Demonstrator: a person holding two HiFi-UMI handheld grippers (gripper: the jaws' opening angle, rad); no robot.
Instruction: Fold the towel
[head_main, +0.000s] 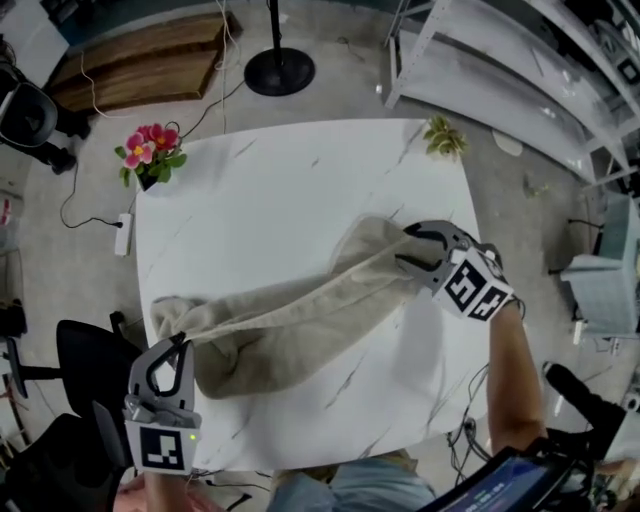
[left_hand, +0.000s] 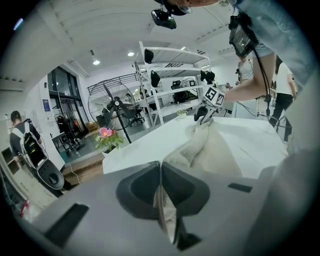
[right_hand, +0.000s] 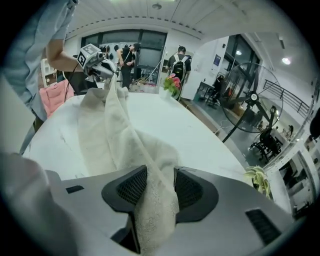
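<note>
My left claw (head_main: 181, 345) is clamped on one end of the towel (head_main: 290, 318). My right claw (head_main: 403, 248) gapes, the other end draped between its jaws above the bench (head_main: 280, 190).

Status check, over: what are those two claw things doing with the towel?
Left gripper shut on one towel end. Right gripper jaws apart, towel's other end between them. Towel strung across table, not yet folded. Nothing in the way.
</note>
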